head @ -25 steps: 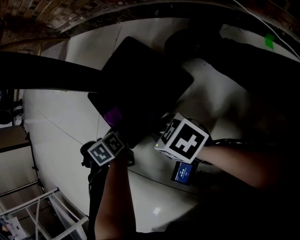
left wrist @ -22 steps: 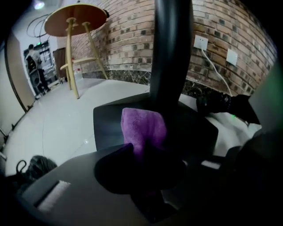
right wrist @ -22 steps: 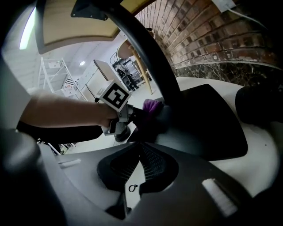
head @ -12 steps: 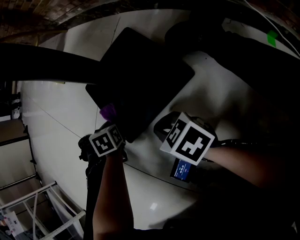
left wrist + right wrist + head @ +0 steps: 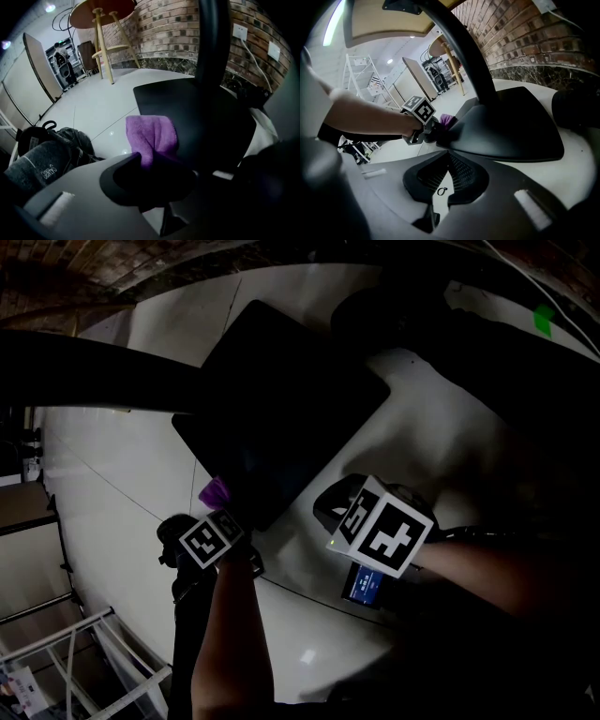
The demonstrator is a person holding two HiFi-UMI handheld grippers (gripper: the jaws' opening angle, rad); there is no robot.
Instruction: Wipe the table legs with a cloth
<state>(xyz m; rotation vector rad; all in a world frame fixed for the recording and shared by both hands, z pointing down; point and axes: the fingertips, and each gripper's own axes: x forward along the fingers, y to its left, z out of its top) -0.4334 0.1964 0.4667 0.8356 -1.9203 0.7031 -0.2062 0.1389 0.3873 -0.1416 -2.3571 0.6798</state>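
The purple fluffy cloth (image 5: 151, 136) is pinched in the jaws of the left hand-held gripper (image 5: 150, 165), which are closed on its lower end. Its free end stands up at the edge of the flat black base plate (image 5: 281, 418) of the table, low over the glossy white floor (image 5: 122, 493). The right hand-held gripper (image 5: 449, 157) hovers close by with its jaws together and nothing between them. The black curved pedestal column (image 5: 213, 42) rises beyond, apart from the cloth. The wiping seems to be at the foot; the column apparently remains.
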